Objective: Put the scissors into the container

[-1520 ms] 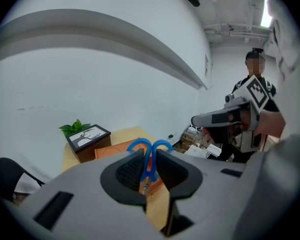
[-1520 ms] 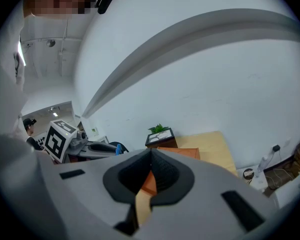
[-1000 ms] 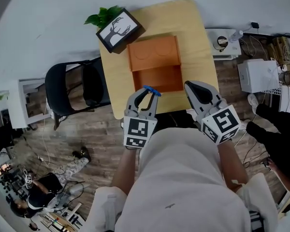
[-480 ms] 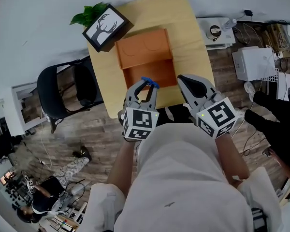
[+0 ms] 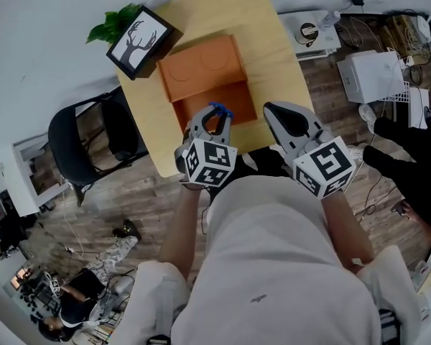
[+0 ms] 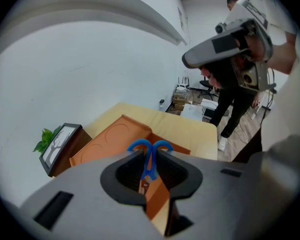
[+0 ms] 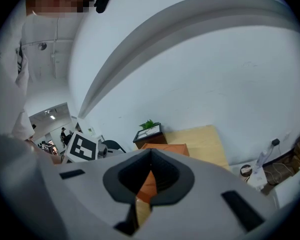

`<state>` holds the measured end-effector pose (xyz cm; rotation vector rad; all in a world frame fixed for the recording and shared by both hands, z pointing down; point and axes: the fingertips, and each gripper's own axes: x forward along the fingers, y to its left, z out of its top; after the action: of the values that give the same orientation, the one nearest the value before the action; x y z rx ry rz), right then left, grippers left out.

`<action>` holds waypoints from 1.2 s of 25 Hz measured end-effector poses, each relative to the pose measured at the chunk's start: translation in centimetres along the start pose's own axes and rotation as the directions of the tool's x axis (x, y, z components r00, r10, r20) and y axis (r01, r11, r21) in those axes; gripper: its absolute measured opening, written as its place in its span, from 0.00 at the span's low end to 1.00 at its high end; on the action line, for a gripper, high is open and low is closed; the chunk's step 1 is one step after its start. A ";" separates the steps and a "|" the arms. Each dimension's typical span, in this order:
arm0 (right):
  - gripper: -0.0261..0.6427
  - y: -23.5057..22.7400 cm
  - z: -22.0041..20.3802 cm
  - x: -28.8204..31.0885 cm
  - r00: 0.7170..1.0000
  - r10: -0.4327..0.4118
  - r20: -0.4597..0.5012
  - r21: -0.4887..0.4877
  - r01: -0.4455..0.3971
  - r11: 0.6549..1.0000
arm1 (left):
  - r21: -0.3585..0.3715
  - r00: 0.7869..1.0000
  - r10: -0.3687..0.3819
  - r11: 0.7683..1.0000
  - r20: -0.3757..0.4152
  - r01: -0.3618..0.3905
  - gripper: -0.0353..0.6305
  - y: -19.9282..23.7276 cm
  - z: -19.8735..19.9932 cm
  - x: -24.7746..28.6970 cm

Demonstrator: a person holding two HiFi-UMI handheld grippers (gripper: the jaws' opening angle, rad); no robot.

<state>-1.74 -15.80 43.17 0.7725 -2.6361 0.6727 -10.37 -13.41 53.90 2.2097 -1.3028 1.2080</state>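
Blue-handled scissors stick up between the jaws of my left gripper, which is shut on them, handles uppermost. The gripper hovers over the near open half of the orange container on the light wooden table. The container's lid lies flat on the far side. My right gripper is held to the right of the container, jaws shut with nothing between them; the container shows beyond it.
A dark box with a deer picture and a green plant stand at the table's far left corner. A black chair is left of the table. White boxes and cables lie on the floor at right.
My left gripper with the scissors has moved forward from the table's near edge to over the container's open half. The right gripper kept its place beside it.
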 end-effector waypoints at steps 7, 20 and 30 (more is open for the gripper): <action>0.04 -0.6 -1.1 -0.3 0.999 -0.037 -0.019 0.009 0.038 0.999 | 0.017 0.997 -0.041 0.999 -0.061 0.042 0.17 -0.1 -2.1 2.0; 0.04 -1.0 -1.7 -0.5 0.998 -0.060 -0.032 0.019 0.061 0.998 | 0.076 0.995 -0.094 0.992 -0.042 0.097 0.17 -1.7 -1.9 5.0; 0.04 -1.3 -2.2 -1.0 0.996 -0.078 -0.041 0.022 0.079 0.997 | 0.087 0.989 -0.134 0.986 -0.059 0.139 0.17 -2.0 -2.2 6.4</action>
<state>0.15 -15.19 45.03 0.8553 -2.5512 0.6914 -8.36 -14.66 60.53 2.2721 -1.0762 1.2878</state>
